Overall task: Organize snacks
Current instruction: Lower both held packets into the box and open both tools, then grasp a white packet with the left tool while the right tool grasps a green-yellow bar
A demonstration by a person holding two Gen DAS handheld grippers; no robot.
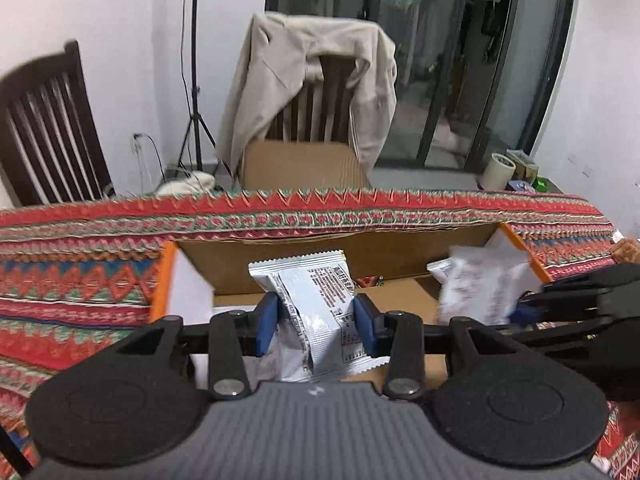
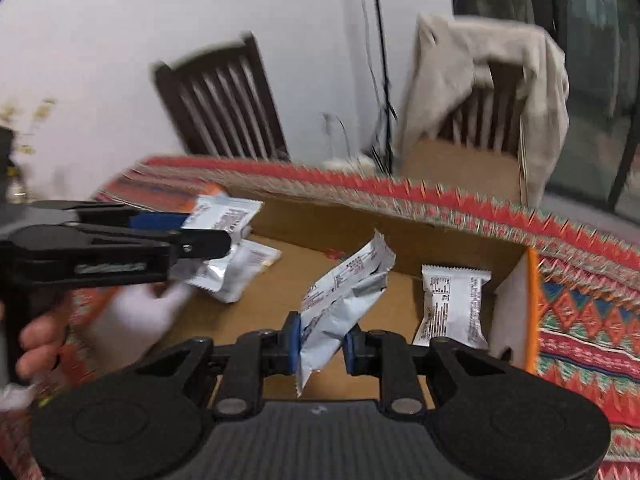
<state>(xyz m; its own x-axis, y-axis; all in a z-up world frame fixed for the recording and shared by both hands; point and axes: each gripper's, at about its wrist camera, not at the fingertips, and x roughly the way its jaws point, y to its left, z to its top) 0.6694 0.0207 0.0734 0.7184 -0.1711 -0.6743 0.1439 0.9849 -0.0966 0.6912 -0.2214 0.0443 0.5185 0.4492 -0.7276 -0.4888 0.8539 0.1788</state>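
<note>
Two hand-held grippers are in use, each clamped on one silver-white foil snack packet with black print. My left hand-held gripper (image 1: 316, 322) has its blue pads closed partway against the sides of its silver-white foil snack packet (image 1: 310, 308), which stands upright between them, above the open brown cardboard box with orange-edged flaps (image 1: 400, 256). My right hand-held gripper (image 2: 322, 344) is closed as far as it goes on a second, crumpled silver-white packet (image 2: 340, 300), tilted with its top leaning away to the right, also above the box.

Inside the box, a third packet (image 2: 454, 304) leans upright just beside the right wall. A fourth packet (image 2: 228, 272) lies on the box floor near the left wall, below my left hand-held gripper as the right wrist view shows it.

The box rests on the counter, which is covered by a red, orange and green zigzag-patterned cloth (image 1: 80, 272). Beyond the box's far wall stands a dark wooden chair draped with a beige jacket (image 1: 312, 80).
</note>
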